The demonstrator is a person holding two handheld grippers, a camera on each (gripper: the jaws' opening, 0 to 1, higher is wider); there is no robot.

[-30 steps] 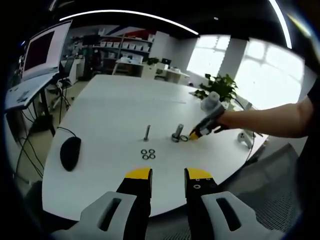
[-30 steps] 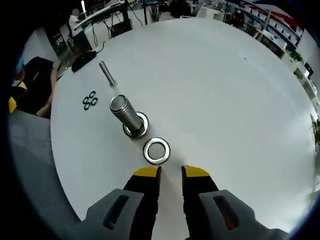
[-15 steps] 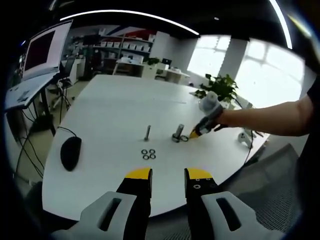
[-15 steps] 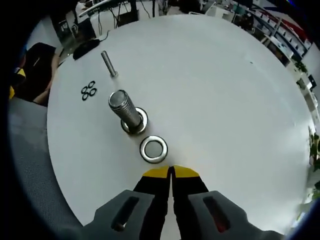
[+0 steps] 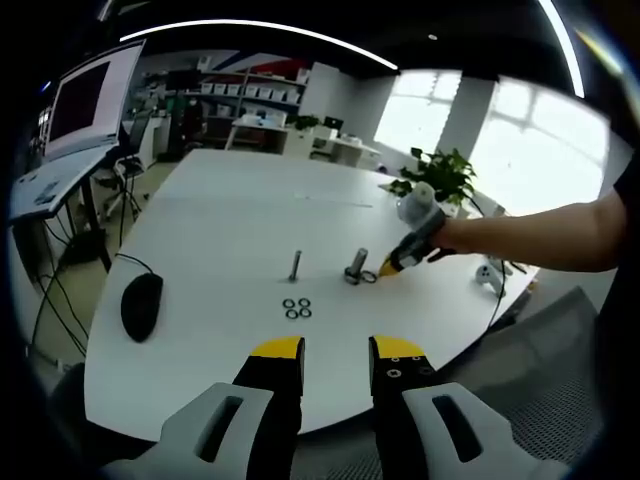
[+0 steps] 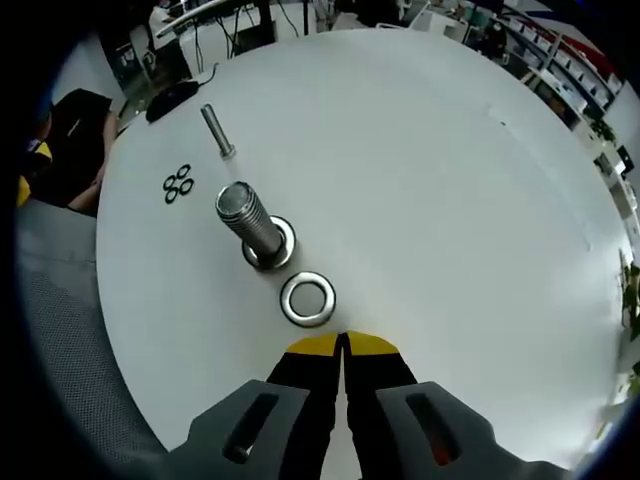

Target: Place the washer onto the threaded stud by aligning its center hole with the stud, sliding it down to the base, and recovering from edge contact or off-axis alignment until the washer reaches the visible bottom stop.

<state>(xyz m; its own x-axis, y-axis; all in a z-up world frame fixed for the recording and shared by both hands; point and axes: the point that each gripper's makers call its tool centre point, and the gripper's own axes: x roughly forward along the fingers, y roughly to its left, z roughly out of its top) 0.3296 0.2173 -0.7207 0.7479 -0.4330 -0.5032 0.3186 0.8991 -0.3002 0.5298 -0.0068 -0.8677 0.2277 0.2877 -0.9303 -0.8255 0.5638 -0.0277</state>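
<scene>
**Washer still on the table, right jaws pinched together just short of it**

Going left to right in the right gripper view, three small dark rings lie in a cluster beside a thin upright pin. The threaded stud stands next, on its flanged base. The washer lies flat on the white table, just beside that base and not on the stud.

The right gripper sits just behind the washer with its yellow tips pressed together on nothing. To grasp well, the jaws would probably need to part, straddle the near rim and pinch it so the center hole stays free. A level lift over the stud top should limit edge contact.

In the left gripper view, the left gripper hangs well back from the parts, jaws apart and empty.
</scene>
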